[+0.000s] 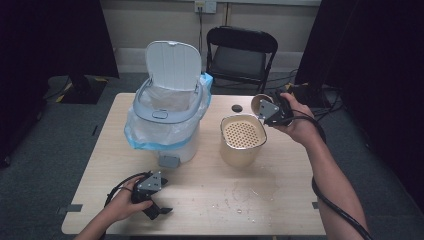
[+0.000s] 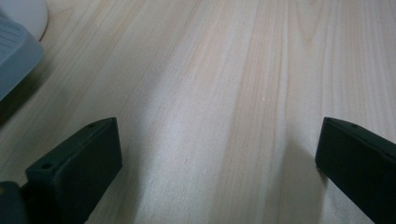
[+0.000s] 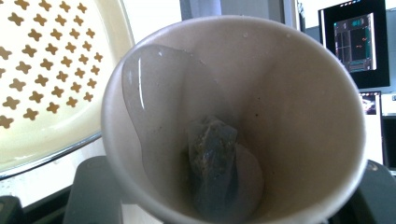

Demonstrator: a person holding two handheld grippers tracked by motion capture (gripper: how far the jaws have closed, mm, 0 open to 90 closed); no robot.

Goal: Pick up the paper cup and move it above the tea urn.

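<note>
My right gripper [image 1: 272, 111] is shut on a paper cup [image 1: 259, 102], held tipped on its side just right of a cream container with a perforated strainer top [image 1: 243, 139]. In the right gripper view the cup [image 3: 233, 116] sits between the two jaws. A wet tea bag [image 3: 212, 163] lies at its bottom and some liquid [image 3: 149, 84] is pooled against its wall, toward the strainer [image 3: 46, 70]. My left gripper [image 1: 159, 211] rests on the table near the front left edge, open, with bare wood between its jaws [image 2: 217, 140].
A white pedal bin [image 1: 167, 117] with its lid up and a plastic liner stands at the back left; its grey pedal [image 1: 168, 161] faces me. A small black cap [image 1: 237, 108] lies behind the container. Spilled water [image 1: 250, 192] wets the table. A black chair [image 1: 241, 52] stands beyond.
</note>
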